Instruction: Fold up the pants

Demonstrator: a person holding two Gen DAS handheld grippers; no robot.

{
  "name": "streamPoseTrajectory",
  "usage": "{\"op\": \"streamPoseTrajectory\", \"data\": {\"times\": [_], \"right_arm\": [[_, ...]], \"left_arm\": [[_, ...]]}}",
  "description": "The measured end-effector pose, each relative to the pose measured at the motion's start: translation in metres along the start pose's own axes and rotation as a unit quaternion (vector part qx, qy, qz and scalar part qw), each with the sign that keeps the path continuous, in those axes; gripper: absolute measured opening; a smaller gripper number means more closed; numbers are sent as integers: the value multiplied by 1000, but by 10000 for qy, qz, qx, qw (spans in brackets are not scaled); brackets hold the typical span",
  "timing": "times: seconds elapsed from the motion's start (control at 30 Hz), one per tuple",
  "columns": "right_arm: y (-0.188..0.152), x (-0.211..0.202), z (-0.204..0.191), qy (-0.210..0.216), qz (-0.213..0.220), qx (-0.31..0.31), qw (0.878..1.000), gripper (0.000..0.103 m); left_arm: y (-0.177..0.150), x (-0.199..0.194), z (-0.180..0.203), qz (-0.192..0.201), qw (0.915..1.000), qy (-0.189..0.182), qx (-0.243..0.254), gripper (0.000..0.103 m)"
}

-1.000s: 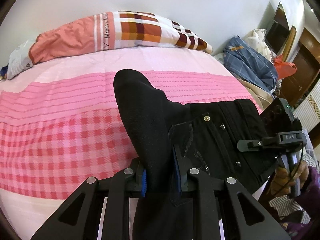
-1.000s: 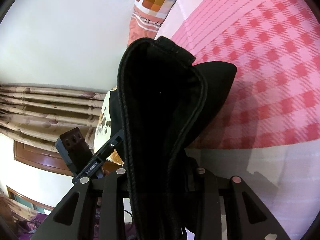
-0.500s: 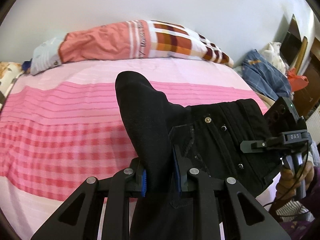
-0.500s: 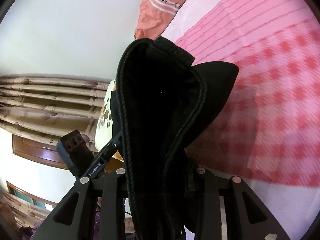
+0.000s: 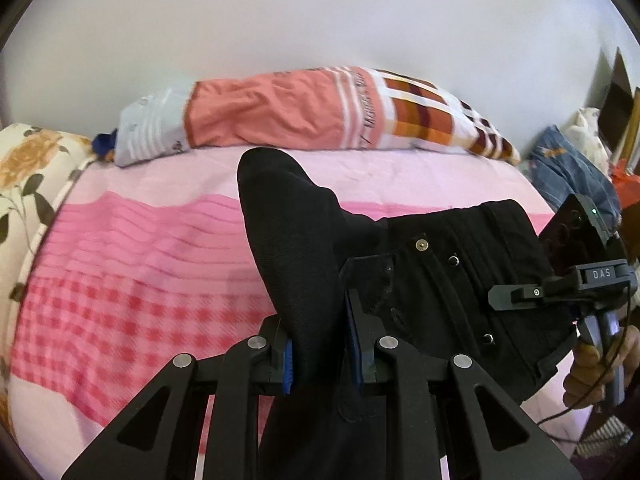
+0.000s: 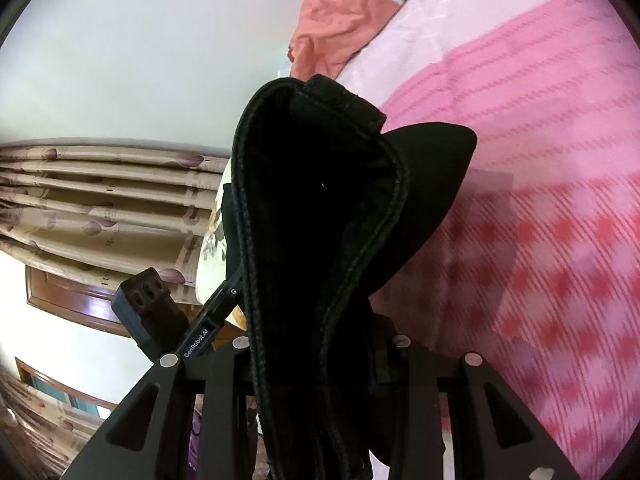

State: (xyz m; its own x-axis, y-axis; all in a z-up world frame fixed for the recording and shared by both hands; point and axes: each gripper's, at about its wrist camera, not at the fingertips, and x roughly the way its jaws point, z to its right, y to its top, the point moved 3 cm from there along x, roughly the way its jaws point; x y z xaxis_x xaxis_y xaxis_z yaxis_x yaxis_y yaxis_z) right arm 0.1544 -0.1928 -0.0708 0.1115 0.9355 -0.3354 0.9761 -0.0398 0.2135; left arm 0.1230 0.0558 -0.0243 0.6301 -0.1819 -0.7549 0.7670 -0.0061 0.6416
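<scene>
Right up close, the left gripper [image 5: 320, 354] has its blue-padded fingers [image 5: 287, 364] pinched tight on a thick bunch of the black pants [image 5: 420, 292], black cloth filling the narrow gap between them and spilling down below the frame. Over in the right wrist view, the right gripper [image 6: 316, 348] is clamped the same way on a seamed edge of the pants [image 6: 320, 220], the stitched band looping up and over in front of the lens so its fingers are mostly buried in cloth. The pants hang raised between the two tools, above the near side of the pink bedsheet [image 5: 132, 264]: one rounded fold sticks up just past the left gripper, and the waistband with its metal button [image 5: 421, 244] and rivets stretches off to the right toward the other tool, where the person's hand [image 5: 596, 376] grips the handle. Beyond the pants the sheet runs from red-pink check to pink stripes to plain pale pink. At the far edge of the sheet, against the white wall [image 5: 320, 20], lies a long pillow [image 5: 312, 112] in salmon, white and orange-brown plaid. Far right of the sheet there's a heap of blue clothing [image 5: 576, 172]; far left, a floral cushion [image 5: 28, 168]. In the right wrist view, beige curtains [image 6: 100, 200] hang behind the pants.
</scene>
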Motion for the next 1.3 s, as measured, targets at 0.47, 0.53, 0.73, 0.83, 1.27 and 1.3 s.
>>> {"op": "streamPoseTrajectory", "data": {"times": [0.47, 0.53, 0.73, 0.83, 1.27, 1.3], "right_arm": [[78, 88, -12, -23, -5, -193, 9998, 30], [89, 99, -10, -116, -18, -224, 9997, 30], [108, 119, -5, -267, -38, -256, 9993, 30], [111, 122, -1, -299, -34, -276, 9992, 30], [107, 119, 19, -598, 36, -224, 9980, 31], [107, 119, 20, -723, 49, -269, 9970, 32]], "left_arm": [[50, 40, -90, 274, 9980, 505, -277, 22], [54, 50, -101, 258, 9977, 540, -316, 22], [55, 77, -127, 140, 9970, 638, -424, 22], [52, 88, -139, 106, 9964, 673, -502, 22], [39, 102, -153, 128, 9953, 786, -553, 26], [38, 103, -154, 128, 9950, 807, -567, 28]]}}
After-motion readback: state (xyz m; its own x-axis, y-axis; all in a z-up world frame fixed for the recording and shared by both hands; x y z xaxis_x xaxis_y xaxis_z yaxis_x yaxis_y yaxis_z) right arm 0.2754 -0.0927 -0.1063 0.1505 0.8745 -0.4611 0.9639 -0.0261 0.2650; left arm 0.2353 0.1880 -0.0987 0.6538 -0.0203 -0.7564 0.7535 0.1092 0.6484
